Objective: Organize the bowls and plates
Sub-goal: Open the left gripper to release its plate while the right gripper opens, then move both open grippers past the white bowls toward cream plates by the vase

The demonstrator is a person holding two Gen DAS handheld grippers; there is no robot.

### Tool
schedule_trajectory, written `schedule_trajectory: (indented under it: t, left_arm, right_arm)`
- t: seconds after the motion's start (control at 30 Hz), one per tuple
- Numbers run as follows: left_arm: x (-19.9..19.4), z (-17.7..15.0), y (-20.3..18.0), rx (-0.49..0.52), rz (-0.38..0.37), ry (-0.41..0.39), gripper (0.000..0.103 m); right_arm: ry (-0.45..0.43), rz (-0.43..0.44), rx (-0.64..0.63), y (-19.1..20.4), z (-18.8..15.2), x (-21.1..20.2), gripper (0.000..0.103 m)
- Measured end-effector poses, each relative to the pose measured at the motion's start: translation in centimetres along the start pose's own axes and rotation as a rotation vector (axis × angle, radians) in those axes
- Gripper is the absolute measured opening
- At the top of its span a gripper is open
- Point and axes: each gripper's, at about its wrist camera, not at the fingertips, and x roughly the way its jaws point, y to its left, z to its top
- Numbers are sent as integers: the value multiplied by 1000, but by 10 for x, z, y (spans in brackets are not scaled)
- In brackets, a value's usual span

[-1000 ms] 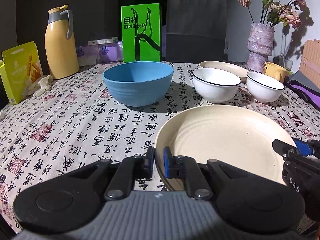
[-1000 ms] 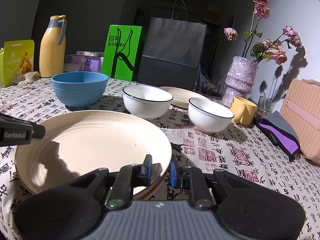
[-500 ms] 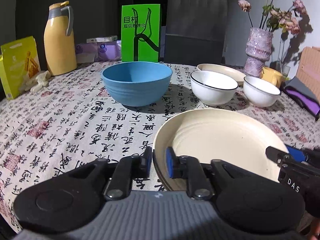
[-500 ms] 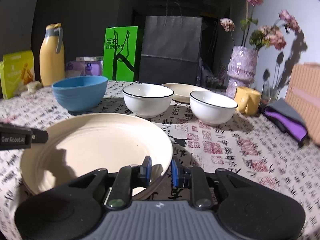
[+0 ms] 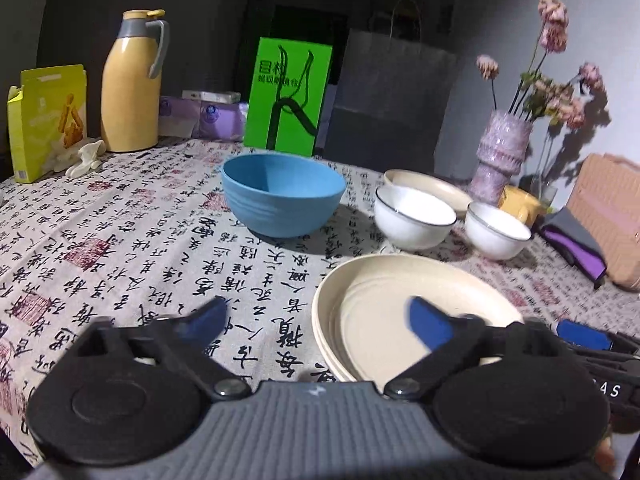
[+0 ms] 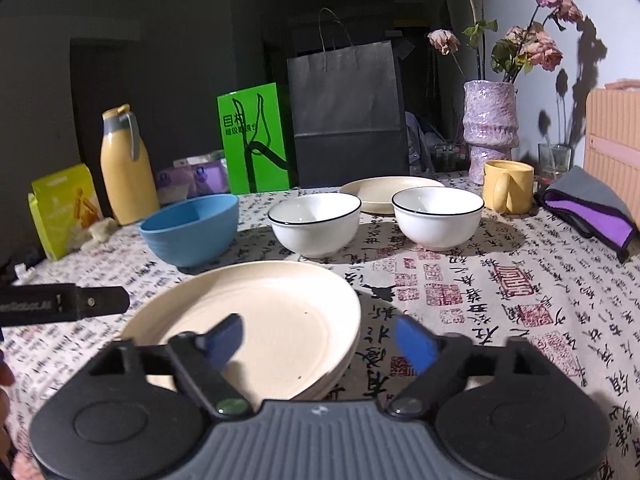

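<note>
A stack of cream plates (image 5: 400, 304) (image 6: 260, 304) lies on the patterned tablecloth just ahead of both grippers. My left gripper (image 5: 316, 322) is opening wide, with the stack's left rim between its blue fingers untouched. My right gripper (image 6: 320, 342) is opening too and straddles the right rim without pressing it. Each gripper shows in the other's view: the right gripper (image 5: 584, 336) and the left gripper (image 6: 80, 304). Behind stand a blue bowl (image 5: 284, 200) (image 6: 190, 228), two white bowls (image 5: 414, 216) (image 6: 438, 216) and another cream plate (image 5: 432, 186) (image 6: 384, 192).
Along the table's far side are a yellow thermos (image 5: 130, 84), a green sign (image 5: 288, 96), a black paper bag (image 6: 344, 116), a vase of dried flowers (image 6: 490, 128) and a yellow mug (image 6: 508, 186). A purple-grey cloth (image 6: 588, 212) and a pink case (image 5: 608, 216) sit right; a yellow box (image 5: 48, 120) left.
Both grippers were shut on opposite rims of the cream plate; both have let go and opened wide. They drew back and up a little, and the plate rests on the stack.
</note>
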Motion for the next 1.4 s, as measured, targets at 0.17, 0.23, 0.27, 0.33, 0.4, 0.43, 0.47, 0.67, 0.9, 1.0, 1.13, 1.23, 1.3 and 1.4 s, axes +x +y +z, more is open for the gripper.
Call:
schedule_trajectory:
  t: [0.17,0.23,0.27,0.33,0.4,0.43,0.47,0.67,0.9,1.0,1.13,1.23,1.3,1.4]
  left_arm:
    - [-21,-5,8,-35,-18,-40,103]
    - [-28,-7,10,-43,-15,-53,103]
    - [-31,-8,12,-49,-18,-60,103]
    - [-37,-11,16,-62,-18,-73,103]
    - [-42,-15,18,-71,-15,-86,103]
    - [-44,-17,19,-75,-14,-92,103]
    - [-46,-19,21,-78,-14,-96,103]
    - [-52,-28,25,-85,-32,-98,103]
    - [-57,-35,33,-101,-71,-98,103]
    - [-57,-34,36,-103,-86,-95,103]
    - [-55,-30,40,-107,-110,-93,103]
    - [-50,-26,42,-121,-133,-70,103]
    - [-47,-22,44,-124,-145,-60,103]
    - [-43,-14,43,-119,-150,-62,103]
  right_arm:
    - [10,34,62,-6,-1,-12,103]
    - [16,26,73,-7,-2,-17,103]
    - [17,24,79,-7,-2,-20,103]
    - [10,41,90,-7,-4,-28,103]
    - [-3,56,96,-7,-4,-36,103]
    - [-7,60,95,-6,-4,-39,103]
    - [-10,60,93,-5,-4,-42,103]
    - [-7,-20,83,3,-4,-50,103]
    - [23,-112,121,4,-8,-51,103]
    - [14,-84,114,4,-7,-53,103]
    - [-17,1,114,1,-3,-58,103]
    - [-9,-4,147,-5,1,-56,103]
    - [-12,-5,160,-9,4,-55,103]
    - [-33,-25,163,-14,11,-53,103]
